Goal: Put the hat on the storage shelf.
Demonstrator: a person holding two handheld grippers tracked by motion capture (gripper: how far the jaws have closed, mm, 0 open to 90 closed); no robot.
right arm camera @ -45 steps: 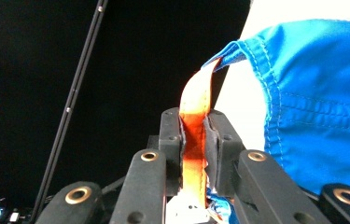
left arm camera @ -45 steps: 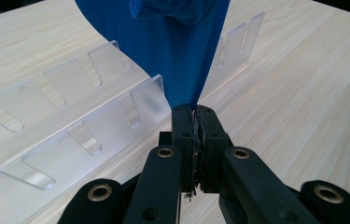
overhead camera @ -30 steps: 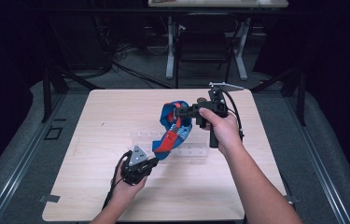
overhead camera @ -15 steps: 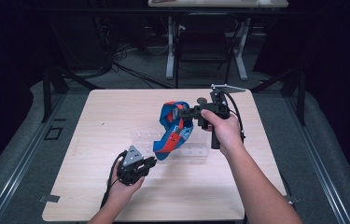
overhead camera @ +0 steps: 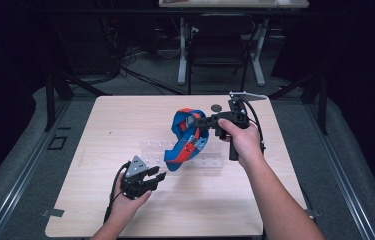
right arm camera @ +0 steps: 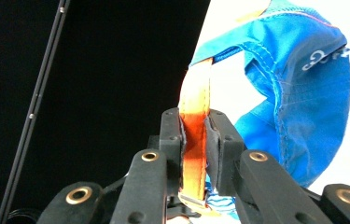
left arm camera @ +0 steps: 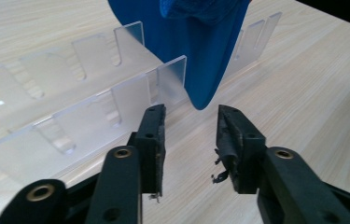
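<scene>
The right gripper (overhead camera: 204, 121) is clamped on the orange strap (right arm camera: 194, 135) of the blue bag (overhead camera: 189, 137), lifted over the clear rack (overhead camera: 202, 161) mid-tabletop, while the left gripper (left arm camera: 190, 130), part-open and empty, waits near the front edge, so placing seems left.

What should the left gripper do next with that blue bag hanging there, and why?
Probably ease the left gripper forward and close on the hanging tip of the blue bag. Its jaws stand open just short of that tip, beside the clear slotted rack, while the right gripper is clamped on the orange strap, holding the bag up.
</scene>
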